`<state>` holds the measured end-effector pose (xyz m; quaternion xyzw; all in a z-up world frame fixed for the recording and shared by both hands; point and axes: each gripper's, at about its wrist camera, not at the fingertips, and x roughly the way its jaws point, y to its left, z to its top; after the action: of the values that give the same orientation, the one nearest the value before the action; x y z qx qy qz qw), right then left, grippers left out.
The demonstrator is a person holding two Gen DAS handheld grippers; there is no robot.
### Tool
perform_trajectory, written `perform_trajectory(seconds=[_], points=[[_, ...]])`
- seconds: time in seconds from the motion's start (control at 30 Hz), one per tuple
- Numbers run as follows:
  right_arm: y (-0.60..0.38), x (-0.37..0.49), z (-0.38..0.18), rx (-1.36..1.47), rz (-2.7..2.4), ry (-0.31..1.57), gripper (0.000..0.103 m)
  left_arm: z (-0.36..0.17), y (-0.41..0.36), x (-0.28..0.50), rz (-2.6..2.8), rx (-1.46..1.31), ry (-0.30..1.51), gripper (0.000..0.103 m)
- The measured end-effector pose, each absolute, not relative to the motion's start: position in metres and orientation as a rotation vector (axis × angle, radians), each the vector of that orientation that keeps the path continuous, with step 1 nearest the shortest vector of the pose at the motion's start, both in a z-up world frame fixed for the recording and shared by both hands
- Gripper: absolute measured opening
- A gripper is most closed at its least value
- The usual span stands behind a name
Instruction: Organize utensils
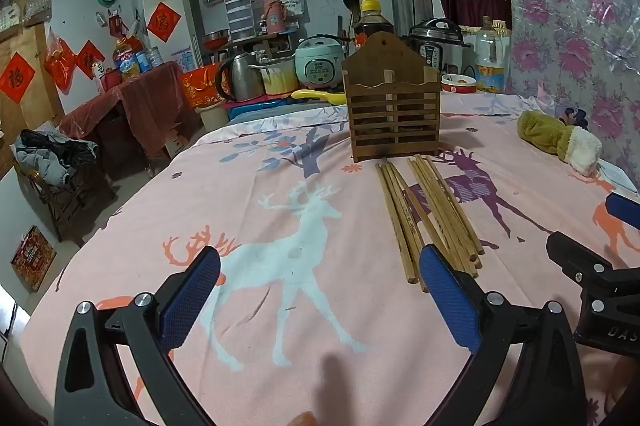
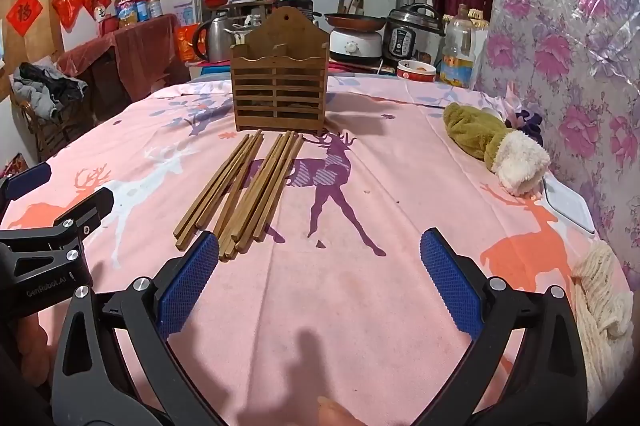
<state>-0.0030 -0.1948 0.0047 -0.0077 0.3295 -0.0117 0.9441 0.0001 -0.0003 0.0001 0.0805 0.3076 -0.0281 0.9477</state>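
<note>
Several wooden chopsticks (image 1: pixel 430 212) lie in two loose bundles on the pink deer-print cloth (image 1: pixel 280 186), their far ends close to a brown slatted wooden holder (image 1: pixel 394 114) that stands upright. My left gripper (image 1: pixel 320 278) is open over the cloth, left of the chopsticks' near ends, nothing between its blue pads. In the right wrist view the chopsticks (image 2: pixel 248 190) and the holder (image 2: pixel 280 86) sit ahead and to the left. My right gripper (image 2: pixel 320 262) is open and empty, its left pad just short of the chopsticks' near ends.
A green and white plush toy (image 2: pixel 492 142) lies at the right, with a white tray (image 2: pixel 568 204) and cream yarn (image 2: pixel 600 290) nearer. Kettle (image 1: pixel 240 76), rice cooker (image 1: pixel 320 62), pressure cooker (image 2: pixel 412 30), bottles and a bowl (image 2: pixel 416 70) crowd the far edge.
</note>
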Motion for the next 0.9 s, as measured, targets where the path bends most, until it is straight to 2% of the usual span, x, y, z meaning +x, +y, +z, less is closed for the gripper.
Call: perform_trajectory(seconds=[0.9], points=[[-0.1959, -0.0037, 0.005, -0.003, -0.013, 0.672, 0.097, 0.0016, -0.0009, 0.0015, -0.079, 0.159, 0.648, 0.098]])
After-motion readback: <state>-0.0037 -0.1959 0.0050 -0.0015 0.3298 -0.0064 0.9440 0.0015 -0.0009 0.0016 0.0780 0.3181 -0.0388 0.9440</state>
